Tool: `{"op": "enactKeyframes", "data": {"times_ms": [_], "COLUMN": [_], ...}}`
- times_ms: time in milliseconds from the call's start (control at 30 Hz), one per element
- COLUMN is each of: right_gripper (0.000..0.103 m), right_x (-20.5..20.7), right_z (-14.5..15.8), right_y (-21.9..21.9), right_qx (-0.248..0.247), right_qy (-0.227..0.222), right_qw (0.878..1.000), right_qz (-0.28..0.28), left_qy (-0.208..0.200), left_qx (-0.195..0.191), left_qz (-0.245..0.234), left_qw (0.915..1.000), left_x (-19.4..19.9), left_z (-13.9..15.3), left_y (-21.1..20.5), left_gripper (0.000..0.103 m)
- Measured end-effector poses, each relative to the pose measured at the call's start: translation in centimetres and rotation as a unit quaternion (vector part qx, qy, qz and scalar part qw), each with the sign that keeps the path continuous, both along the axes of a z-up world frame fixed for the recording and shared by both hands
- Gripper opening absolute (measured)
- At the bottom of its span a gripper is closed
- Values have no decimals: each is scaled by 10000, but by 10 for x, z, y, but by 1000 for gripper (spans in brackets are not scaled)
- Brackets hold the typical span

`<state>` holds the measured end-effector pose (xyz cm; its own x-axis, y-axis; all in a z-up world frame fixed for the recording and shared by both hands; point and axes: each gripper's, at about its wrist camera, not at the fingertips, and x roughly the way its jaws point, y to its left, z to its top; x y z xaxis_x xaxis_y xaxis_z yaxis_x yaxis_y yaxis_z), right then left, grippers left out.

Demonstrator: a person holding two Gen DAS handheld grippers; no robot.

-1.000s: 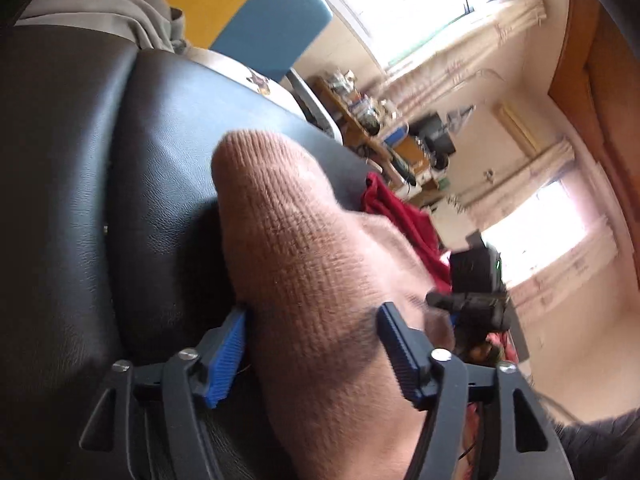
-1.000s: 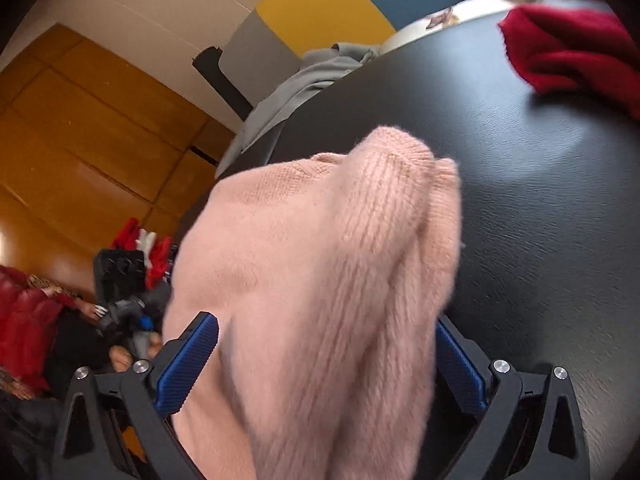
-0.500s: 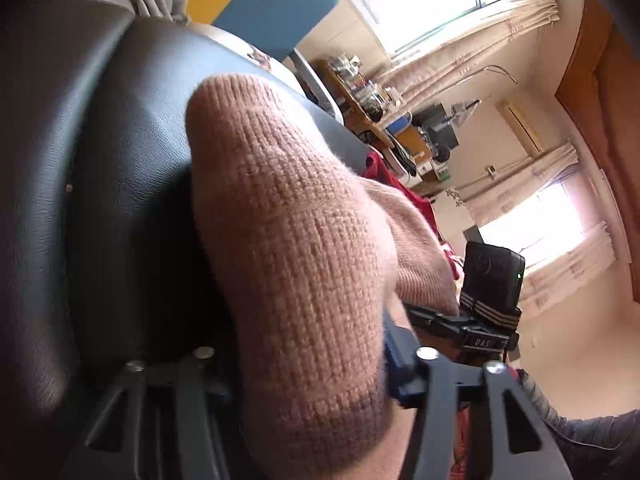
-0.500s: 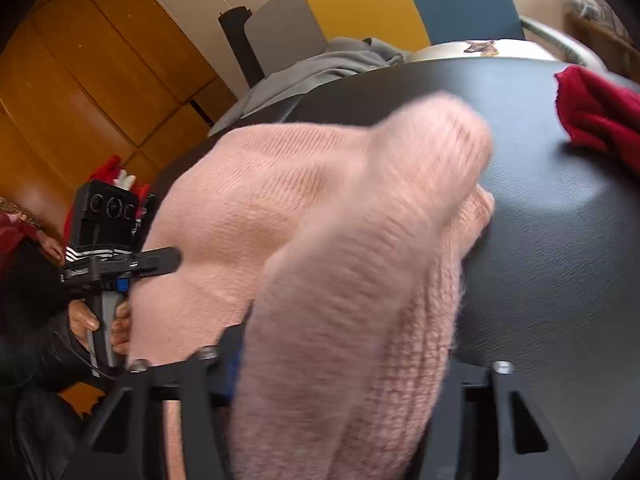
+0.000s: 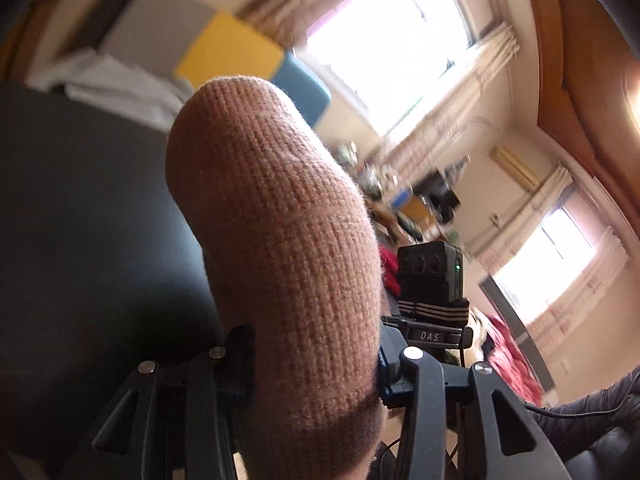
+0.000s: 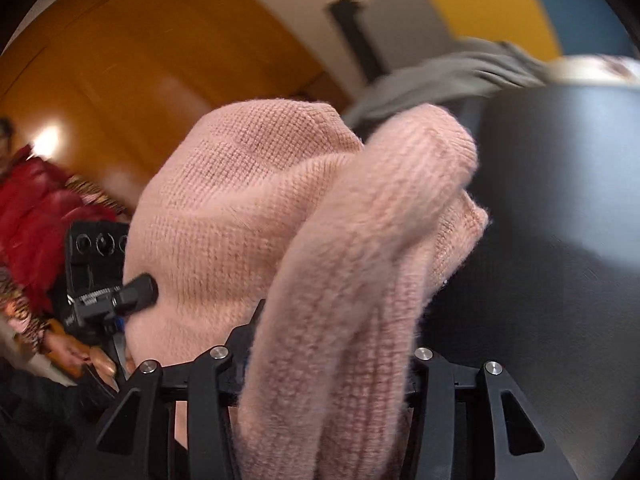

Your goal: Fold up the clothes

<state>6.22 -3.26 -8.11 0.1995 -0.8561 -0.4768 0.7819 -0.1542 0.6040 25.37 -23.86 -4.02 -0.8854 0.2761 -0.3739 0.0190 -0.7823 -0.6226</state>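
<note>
My left gripper [image 5: 316, 364] is clamped on a thick bunch of the pink knitted wool sweater [image 5: 280, 248], and the jaws have just been closing, left going from 100 wide down onto the knit, so the fabric now bulges up between them and fills most of the left wrist view. Same story on the other side: my right gripper [image 6: 332, 364] has just been closing too, and its jaws squeeze a fat roll of that sweater [image 6: 320, 248], the wool spilling over both black fingers so I cannot see the pads themselves. I judge I'm holding two separate bunches like this so the garment can be carried up and over itself for a fold; gripping with both tools keeps the soft knit from sagging. The sweater rides lifted in both grippers above the black leather-like table surface [image 6: 560, 220], its far part in the right view hanging towards my other tool. Beyond it lies a crumpled grey garment [image 6: 460, 76] at the table's far edge, and a red cloth [image 5: 390, 268] peeks out just behind the pink knit in the left view. Off to the side, blurred, a person in a red jacket [image 6: 36, 208] stands by the orange wooden wall [image 6: 140, 60].
</note>
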Motion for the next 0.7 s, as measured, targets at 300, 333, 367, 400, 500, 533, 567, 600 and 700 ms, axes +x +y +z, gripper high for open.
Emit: {"op": "enactKeyframes", "data": {"times_ms": [300, 333, 367, 400, 500, 533, 567, 600, 700], "right_gripper": [48, 48, 48, 48, 48, 49, 51, 54, 55], "right_x": [51, 57, 64, 70, 90, 97, 104, 109, 119], "right_z": [131, 146, 160, 175, 212, 218, 224, 221, 183], "right_y": [-178, -204, -229, -255, -332, -357, -383, -406, -475], "right_qx": [-867, -916, -962, -1008, -1046, -981, -917, -772, 43], "right_qy": [824, 898, 968, 1039, 1260, 1341, 1422, 1460, 1584], "right_qw": [9822, 9794, 9764, 9733, 9651, 9637, 9622, 9629, 9665], "right_qz": [1451, 1562, 1671, 1780, 2046, 2089, 2132, 2136, 2018], "left_qy": [995, 1058, 1090, 1108, 1009, 930, 840, 646, -167], "left_qx": [-962, -1049, -1097, -1127, -1117, -1045, -963, -864, -240], "left_qz": [1651, 1878, 2135, 2359, 3209, 3473, 3711, 3932, 4350], "left_qw": [9765, 9708, 9646, 9588, 9351, 9273, 9197, 9131, 9000], "left_x": [118, 130, 141, 150, 177, 184, 191, 196, 202], "left_z": [113, 126, 136, 145, 163, 163, 163, 157, 112], "left_y": [-101, -116, -131, -145, -199, -216, -233, -253, -320], "left_gripper": [44, 44, 44, 44, 44, 44, 44, 44, 44]}}
